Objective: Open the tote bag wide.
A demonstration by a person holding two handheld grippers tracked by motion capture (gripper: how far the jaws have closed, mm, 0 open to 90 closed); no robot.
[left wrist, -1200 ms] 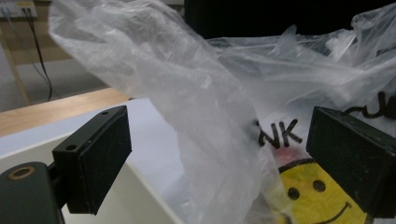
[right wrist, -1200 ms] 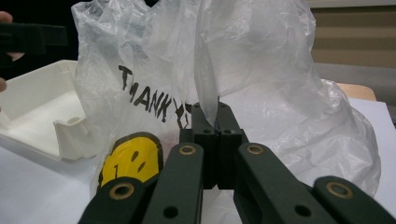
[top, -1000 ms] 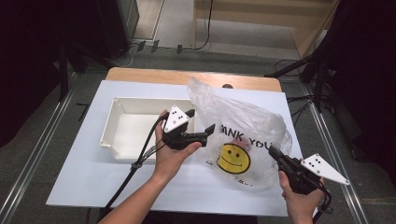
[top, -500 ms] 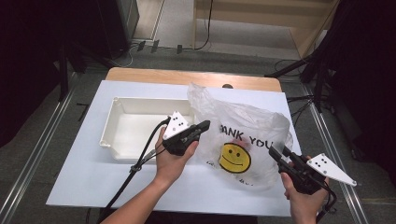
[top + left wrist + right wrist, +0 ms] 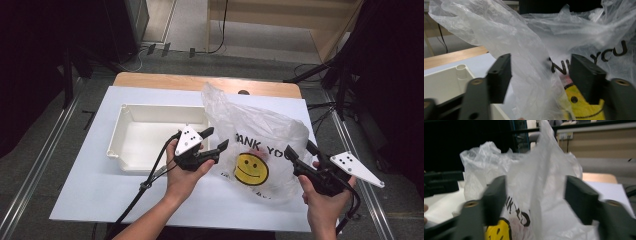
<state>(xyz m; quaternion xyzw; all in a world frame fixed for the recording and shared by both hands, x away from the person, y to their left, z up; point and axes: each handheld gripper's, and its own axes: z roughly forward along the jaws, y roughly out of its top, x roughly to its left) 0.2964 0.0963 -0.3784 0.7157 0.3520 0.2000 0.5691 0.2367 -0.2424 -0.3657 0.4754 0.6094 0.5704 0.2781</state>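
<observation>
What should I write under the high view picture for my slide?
Two open grippers, left and right, flank a smiley plastic bag beside a white tray.

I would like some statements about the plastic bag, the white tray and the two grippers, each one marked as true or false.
1. The plastic bag has a yellow smiley face printed on it. True.
2. The bag lies inside the white tray. False: it stands on the white board, to the right of the tray.
3. The left gripper is open, with a fold of the bag between its jaws. True, as the left gripper view shows.
4. The right gripper is shut on the bag. False: its jaws stand apart, at the bag's right edge.
5. The tray holds several items. False: it looks empty.
</observation>
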